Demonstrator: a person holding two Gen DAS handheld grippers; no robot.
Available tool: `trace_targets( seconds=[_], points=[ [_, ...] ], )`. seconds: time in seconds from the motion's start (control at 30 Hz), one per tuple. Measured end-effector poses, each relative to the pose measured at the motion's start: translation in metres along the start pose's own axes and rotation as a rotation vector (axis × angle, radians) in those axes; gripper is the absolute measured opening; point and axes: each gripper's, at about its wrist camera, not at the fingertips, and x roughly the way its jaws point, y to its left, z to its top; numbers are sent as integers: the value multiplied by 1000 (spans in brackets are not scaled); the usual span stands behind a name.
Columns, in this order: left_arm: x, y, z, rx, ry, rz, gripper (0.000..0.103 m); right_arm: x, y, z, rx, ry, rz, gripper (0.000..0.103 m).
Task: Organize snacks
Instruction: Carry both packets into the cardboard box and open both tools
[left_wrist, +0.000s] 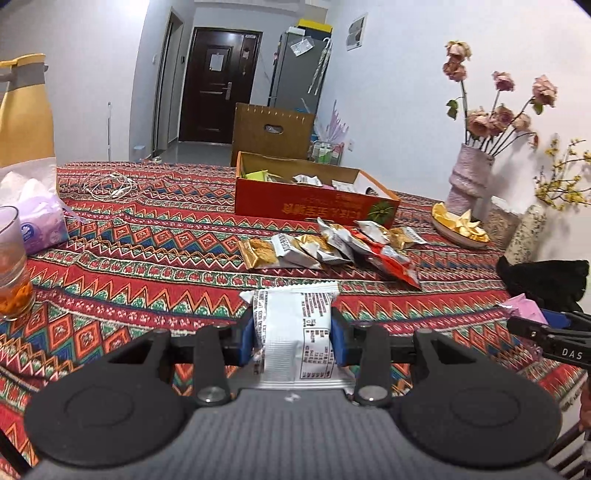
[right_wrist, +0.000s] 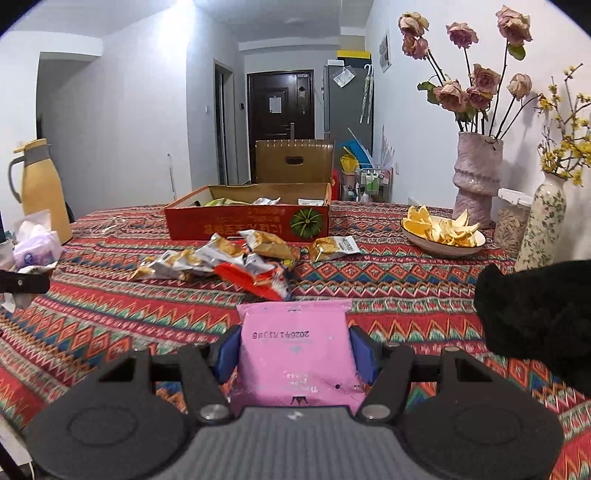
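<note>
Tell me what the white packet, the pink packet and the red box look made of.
White packet: thin plastic film, matte, with a crimped serrated top edge. Pink packet: likely the same film, faint sheen, crinkles where gripped. Red box: cardboard, printed outside, raw brown inside walls.

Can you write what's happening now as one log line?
left gripper: holds white foil snack packet | right gripper: holds pink snack packet | red cardboard box: ahead

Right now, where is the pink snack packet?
In the right wrist view, the pink packet sits clamped in the right gripper, above the tablecloth.
</note>
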Motion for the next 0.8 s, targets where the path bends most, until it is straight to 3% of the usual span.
trace_targets(
  seconds=[0.17,0.37,0.53,0.8],
  points=[
    [-14,-2,-4,2,-25,-7,40,-17,7,-7,-5,-16,11,61],
    [-4,-3,13,7,-35,-23,40,-13,5,6,-8,-40,25,61],
    [30,0,58,17,-66,-66,40,11,-1,42,-28,-63,75,61],
    [121,13,143,24,-103,-25,40,102,-11,127,-62,-89,143,61]
  ],
)
